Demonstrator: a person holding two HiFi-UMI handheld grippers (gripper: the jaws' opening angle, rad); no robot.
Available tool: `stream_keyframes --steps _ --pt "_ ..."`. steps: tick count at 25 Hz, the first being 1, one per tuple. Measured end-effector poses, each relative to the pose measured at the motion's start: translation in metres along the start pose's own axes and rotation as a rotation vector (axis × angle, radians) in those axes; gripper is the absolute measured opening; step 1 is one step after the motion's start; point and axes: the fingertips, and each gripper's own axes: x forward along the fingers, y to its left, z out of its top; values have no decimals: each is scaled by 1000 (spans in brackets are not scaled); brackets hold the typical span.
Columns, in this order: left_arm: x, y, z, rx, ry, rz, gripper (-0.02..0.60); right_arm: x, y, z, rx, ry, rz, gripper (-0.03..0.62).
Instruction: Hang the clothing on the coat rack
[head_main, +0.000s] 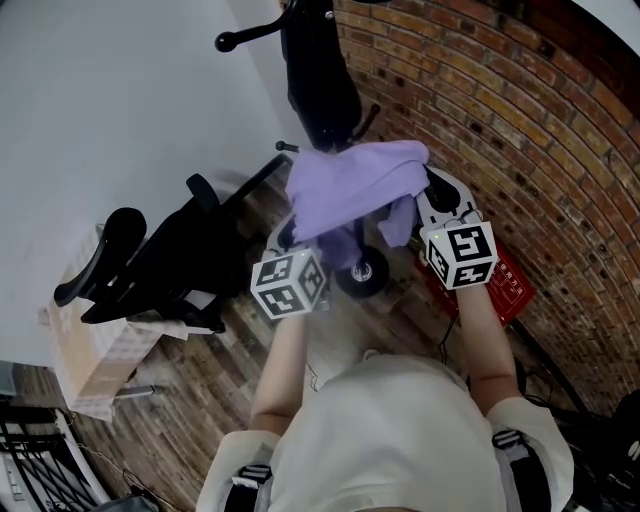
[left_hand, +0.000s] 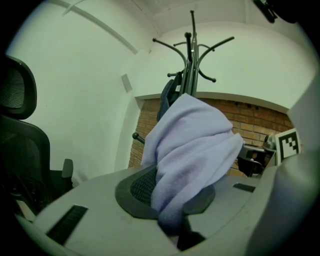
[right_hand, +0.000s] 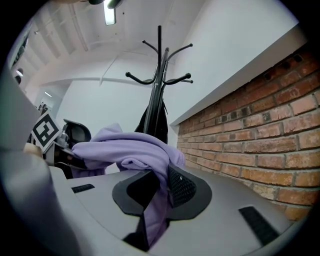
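Note:
A lilac garment (head_main: 350, 185) is stretched between my two grippers, held up in front of a black coat rack (head_main: 318, 70). My left gripper (head_main: 290, 232) is shut on one bunched end of the garment (left_hand: 192, 150). My right gripper (head_main: 432, 195) is shut on the other end, and the cloth (right_hand: 132, 150) drapes between its pads and hangs down. The coat rack (left_hand: 192, 55) rises just behind the cloth, its hooked arms bare at the top, with a dark garment (right_hand: 155, 120) hanging on its pole.
A black office chair (head_main: 165, 255) stands to the left on the wood floor. A brick wall (head_main: 500, 130) runs along the right, a white wall (head_main: 120, 90) along the left. A red mat (head_main: 505, 285) lies by the brick wall, and a cardboard box (head_main: 85, 350) sits at the lower left.

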Motion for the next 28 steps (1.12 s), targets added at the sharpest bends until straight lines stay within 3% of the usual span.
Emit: stream_keyframes --steps 17,28 --pt "47 29 -71 -69 164 79 52 34 2 -68 50 121 23 44" --pt "69 12 -126 -30 292 35 52 41 26 -101 62 162 82 44"
